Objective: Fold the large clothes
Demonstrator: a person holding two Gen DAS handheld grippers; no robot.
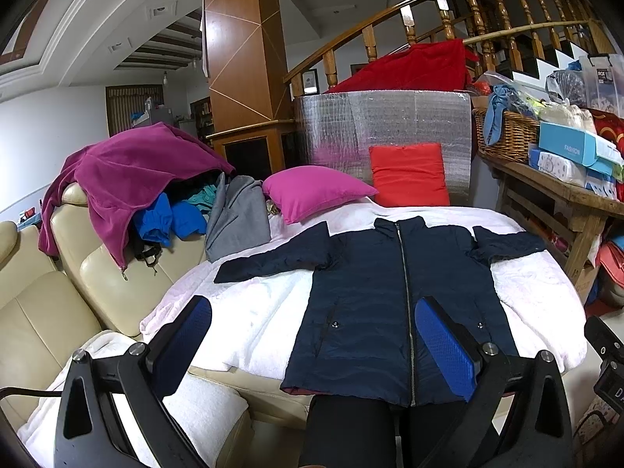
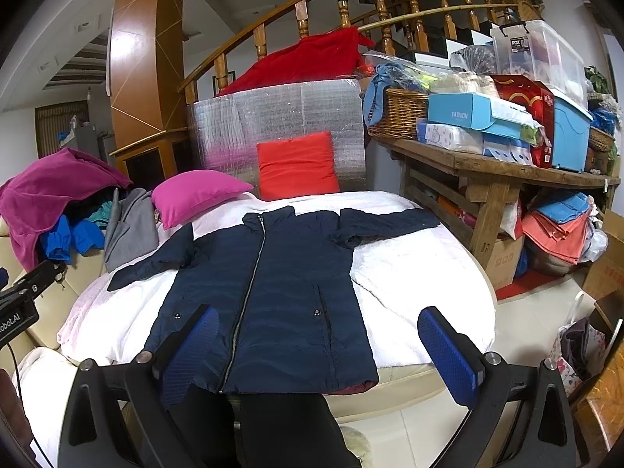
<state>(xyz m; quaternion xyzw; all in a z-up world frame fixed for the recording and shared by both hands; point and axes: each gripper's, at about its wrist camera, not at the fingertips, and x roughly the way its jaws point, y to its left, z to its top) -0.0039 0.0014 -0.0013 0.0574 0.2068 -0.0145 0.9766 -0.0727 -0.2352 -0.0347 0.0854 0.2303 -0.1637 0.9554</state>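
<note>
1. One navy jacket [image 1: 374,296] lies flat, zipped front up, on a white blanket [image 1: 249,312] that covers a cream sofa [image 1: 35,312]. Both sleeves stretch out sideways and the hem faces the cameras.
2. Left hand-held gripper [image 1: 312,347] hovers above the hem, blue-padded fingers spread wide, gripping nothing.
3. Right hand-held gripper [image 2: 318,345] hovers likewise over the hem's other half, jaws wide apart and empty.
4. Beyond the collar rest a pink cushion [image 1: 312,193] and a red cushion [image 1: 409,173], the latter leaning against a silver foil panel [image 1: 382,124].
5. Left of the jacket, a pile of clothes [image 1: 156,195] sits on the sofa back.
6. A cluttered wooden bench [image 2: 495,167] stands to the right.
</note>
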